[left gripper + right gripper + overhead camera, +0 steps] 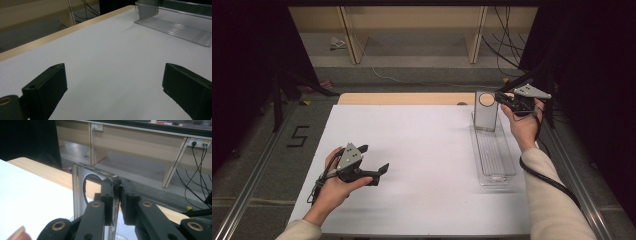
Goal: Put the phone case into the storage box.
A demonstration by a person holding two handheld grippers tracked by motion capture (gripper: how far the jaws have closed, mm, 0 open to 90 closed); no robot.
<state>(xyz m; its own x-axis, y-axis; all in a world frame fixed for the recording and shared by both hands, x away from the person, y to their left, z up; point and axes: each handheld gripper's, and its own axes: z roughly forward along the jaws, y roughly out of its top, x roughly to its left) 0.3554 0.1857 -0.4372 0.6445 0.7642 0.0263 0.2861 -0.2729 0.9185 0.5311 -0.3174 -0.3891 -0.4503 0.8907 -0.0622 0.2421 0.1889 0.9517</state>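
A clear plastic tray lies lengthwise on the right side of the white table top. At its far end a clear panel with a round hole stands upright. My right gripper is shut on the panel's top right corner. In the right gripper view the pads pinch the panel's edge beside the hole, with the gripper pointing away from me. My left gripper is held at the near left, open and empty. In the left gripper view its jaws stand wide around the gripper centre over bare table, with the tray far off.
A bare wooden strip runs along the table's far edge. Beyond it stand wooden shelf legs and loose cables on the floor. Metal rails flank the table on both sides. A black cable trails from the right gripper.
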